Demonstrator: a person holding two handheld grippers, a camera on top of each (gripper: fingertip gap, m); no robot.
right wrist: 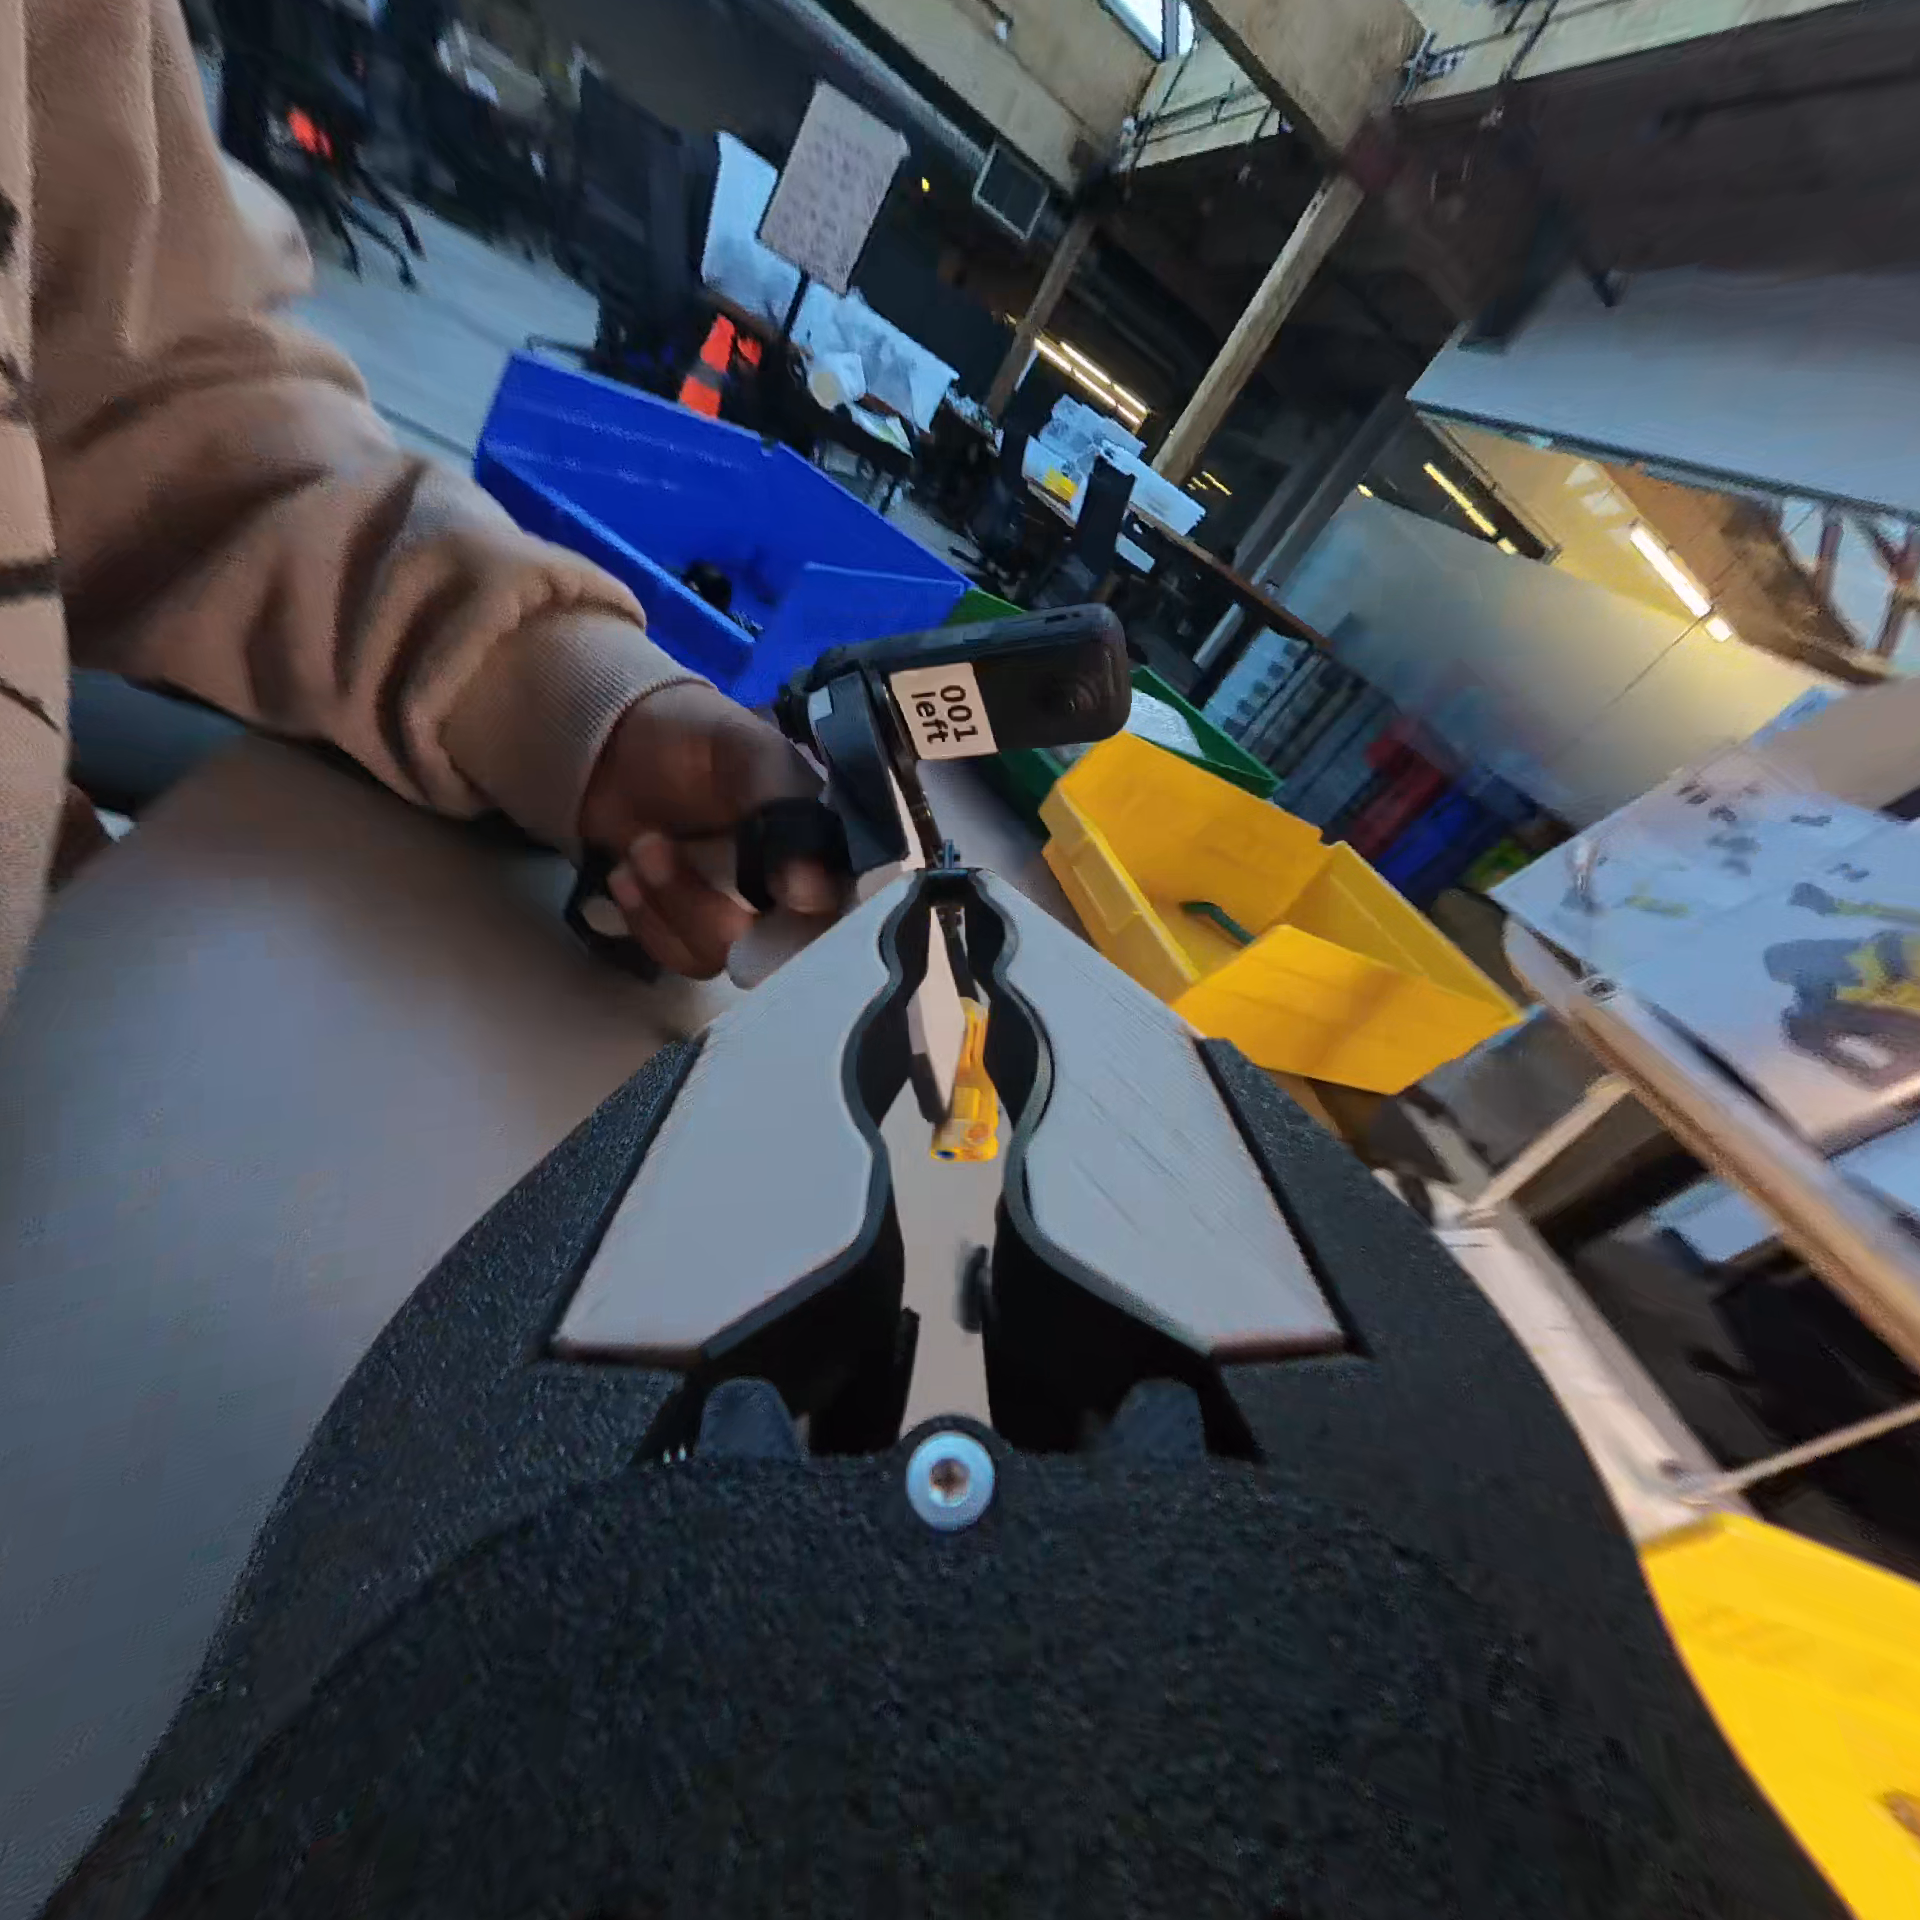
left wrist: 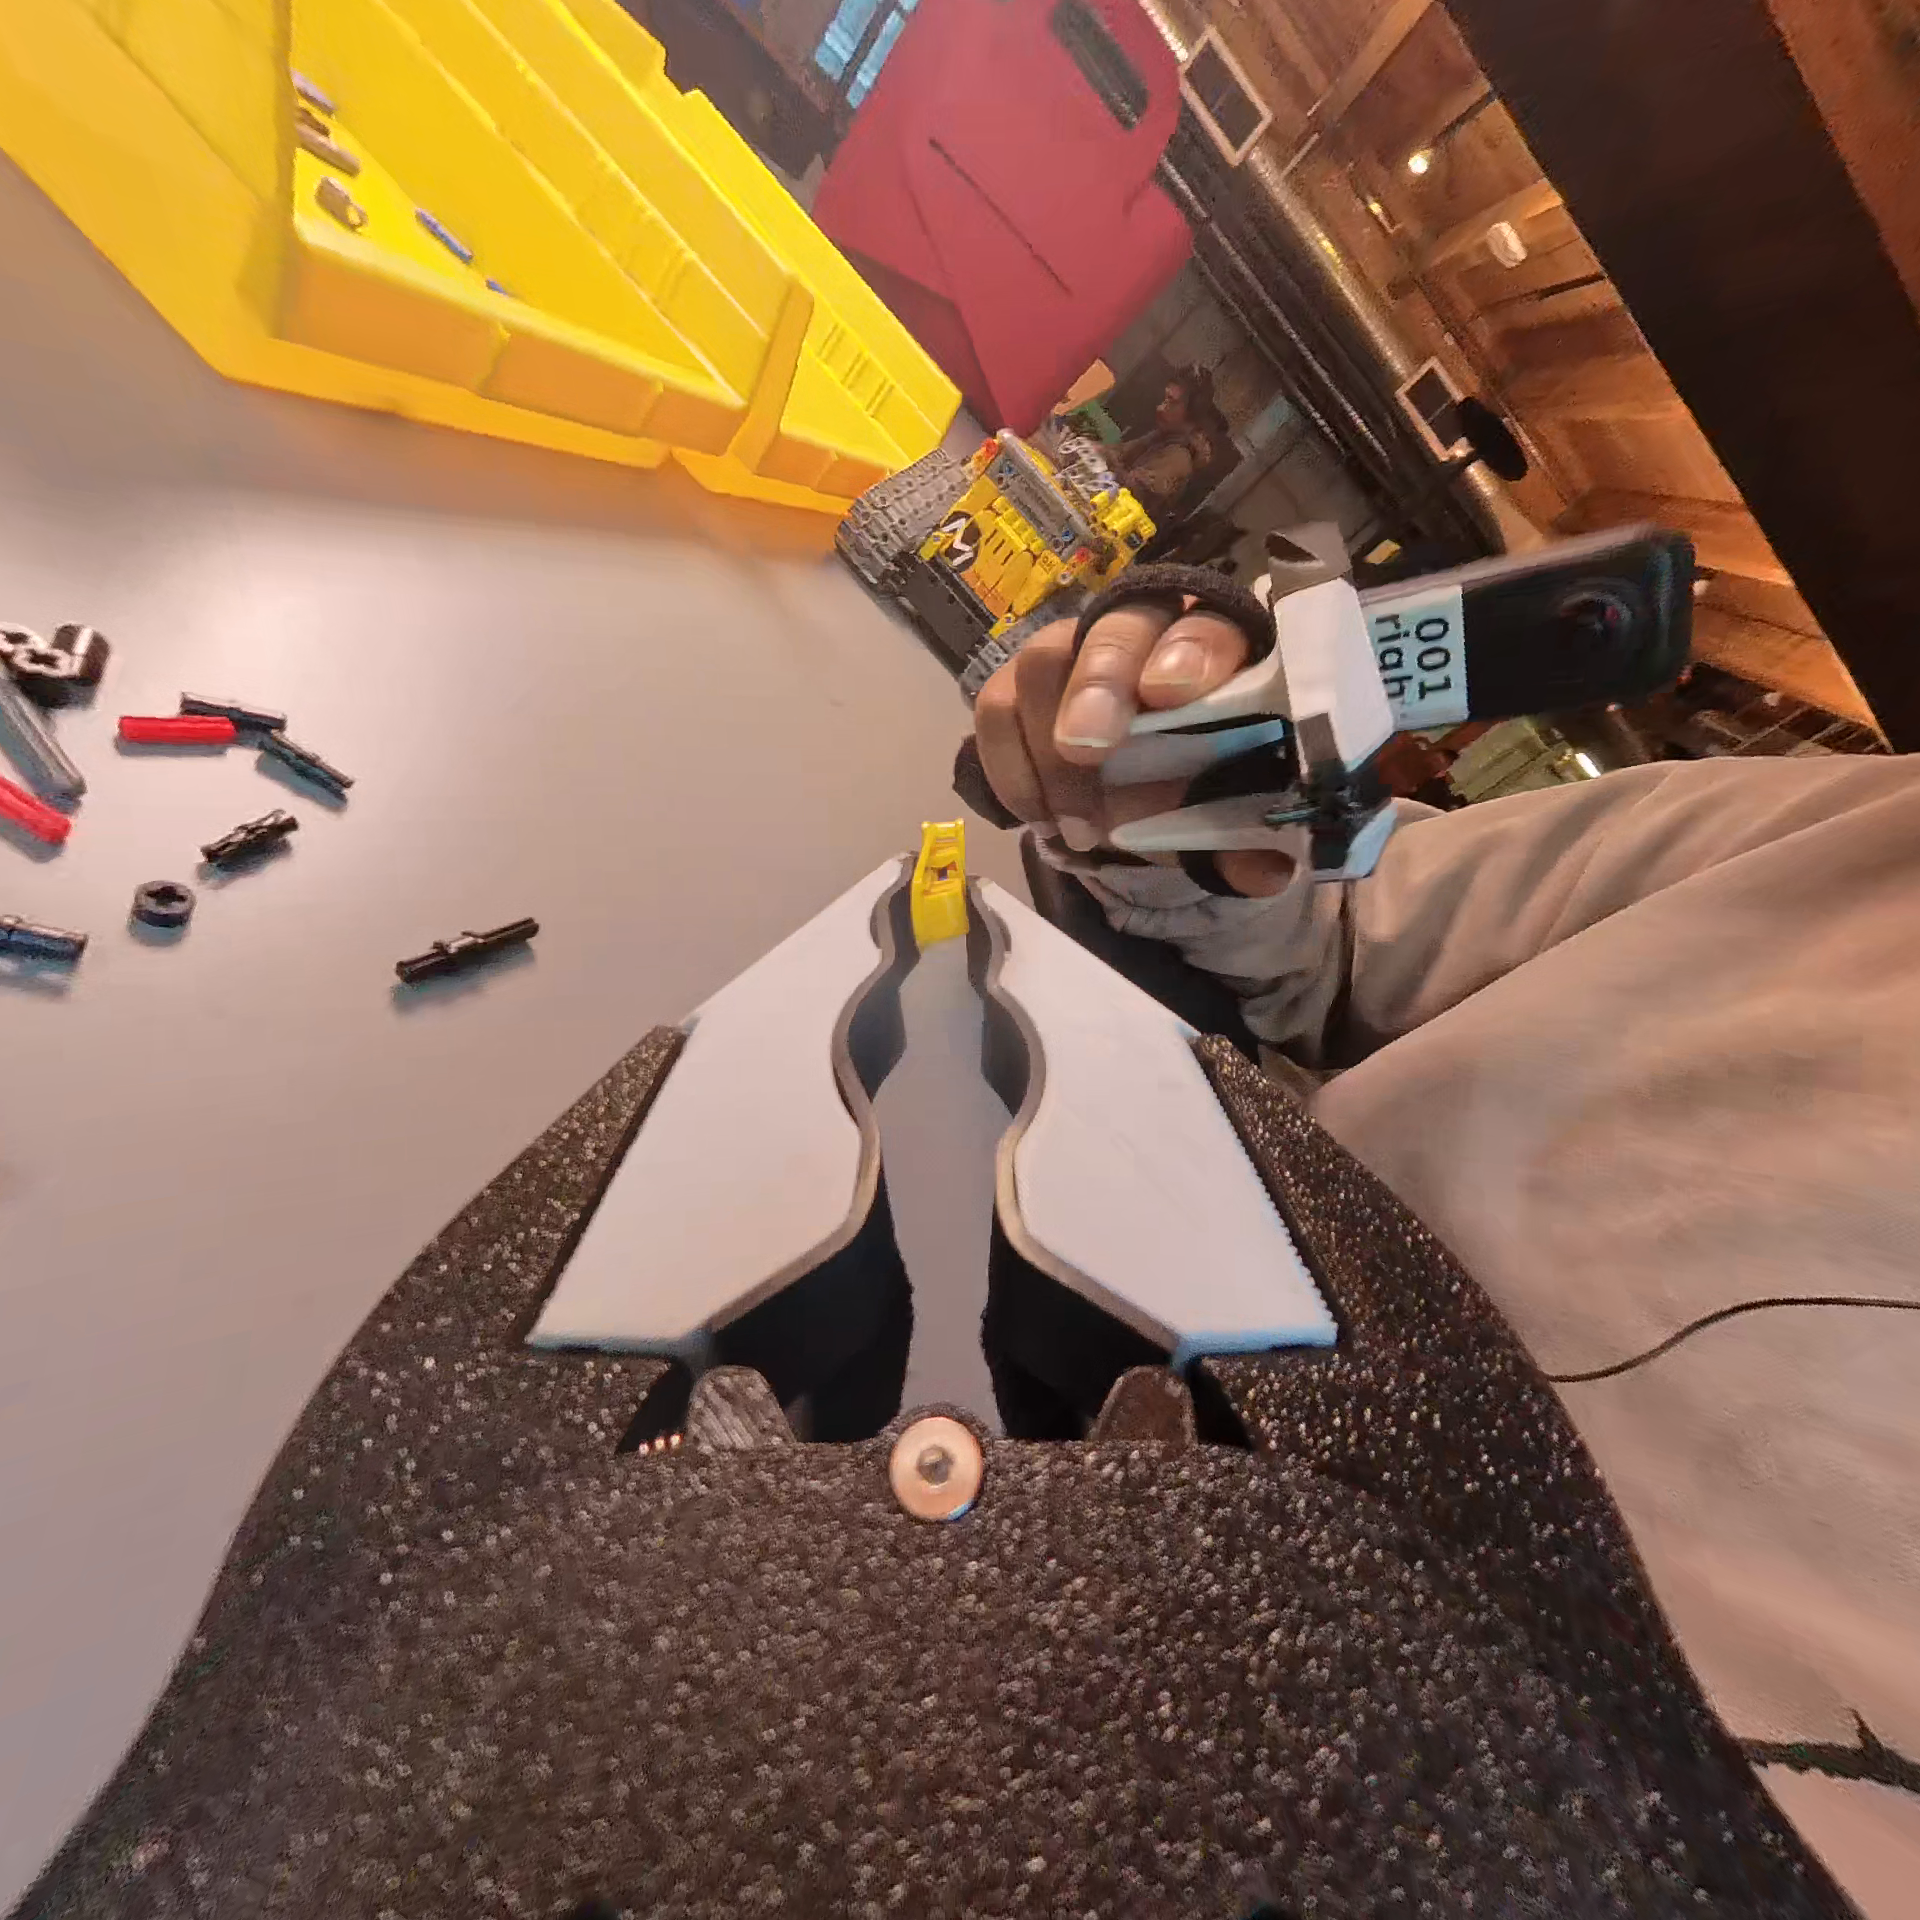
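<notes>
Left wrist view: left gripper (left wrist: 938,902) pinches small yellow piece (left wrist: 937,878).

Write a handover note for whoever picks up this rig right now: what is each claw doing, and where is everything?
Left claw: shut on a small yellow piece at its tips, above the table.
Right claw: shut on a short black pin, held close to the yellow piece; contact unclear.
Loose black and red pins lie on the table to the left. A yellow bin and a yellow tracked toy vehicle stand farther back. An open booklet lies to the right.
</notes>
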